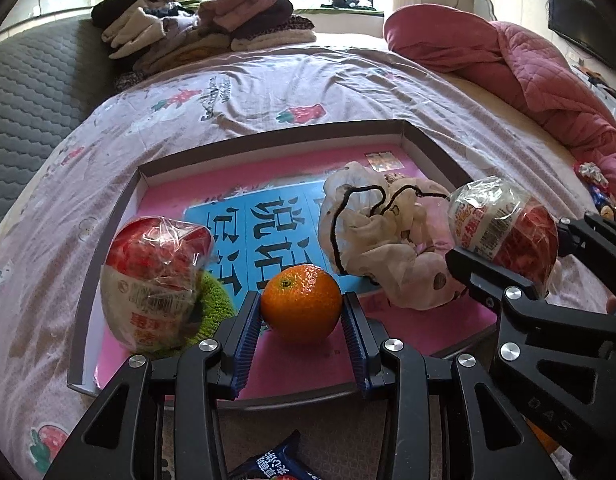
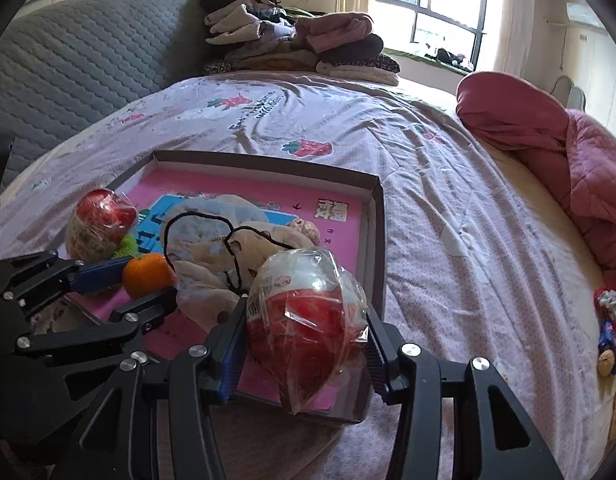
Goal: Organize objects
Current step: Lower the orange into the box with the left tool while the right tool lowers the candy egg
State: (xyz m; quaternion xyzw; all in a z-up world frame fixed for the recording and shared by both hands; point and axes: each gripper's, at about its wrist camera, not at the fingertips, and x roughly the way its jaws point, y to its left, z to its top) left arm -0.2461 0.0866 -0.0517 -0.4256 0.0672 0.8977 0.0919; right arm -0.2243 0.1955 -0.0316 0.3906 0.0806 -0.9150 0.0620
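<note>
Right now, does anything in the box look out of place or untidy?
Yes. A crumpled cloth pouch with a loose black drawstring sprawls across the box, and a green cloth is wedged under the wrapped egg-shaped package.

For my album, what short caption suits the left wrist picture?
Left fingers closed on an orange over the pink box lid, wrapped egg beside it.

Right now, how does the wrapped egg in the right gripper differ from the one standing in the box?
The held wrapped egg is clamped in the right gripper above the box's near corner; the other wrapped egg stands free in the box, leaning on something green. The held one points its red half toward the gripper; the standing one has red on top. Both are red-and-white eggs in clear crinkly plastic.
</note>
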